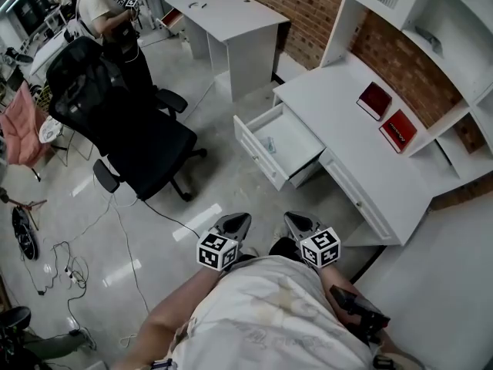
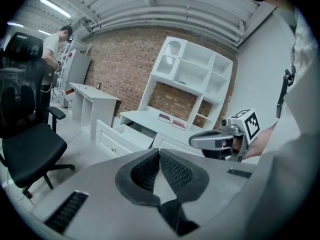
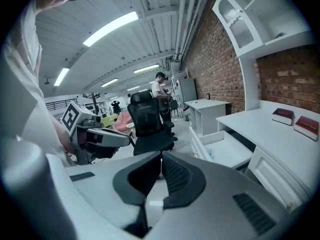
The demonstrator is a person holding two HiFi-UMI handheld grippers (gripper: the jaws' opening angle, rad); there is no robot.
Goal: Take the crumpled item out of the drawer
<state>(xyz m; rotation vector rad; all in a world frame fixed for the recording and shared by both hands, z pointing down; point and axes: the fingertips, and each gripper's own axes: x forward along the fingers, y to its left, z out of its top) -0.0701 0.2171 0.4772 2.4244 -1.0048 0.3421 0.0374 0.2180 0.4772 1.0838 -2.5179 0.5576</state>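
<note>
Small pale crumpled item (image 1: 269, 143) in drawer (image 1: 297, 139)

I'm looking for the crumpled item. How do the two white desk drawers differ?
The left white drawer is pulled out, the right white drawer shut flush. The left one shows a small pale crumpled item inside; the right one's contents are hidden. Both have white fronts.

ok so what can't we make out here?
- Crumpled item in the open drawer: head view, too small to identify.
- Same item, left gripper view: hidden by the drawer's walls.
- Red books: titles too small.
- Shelf unit: cut off by the head view's top edge.
</note>
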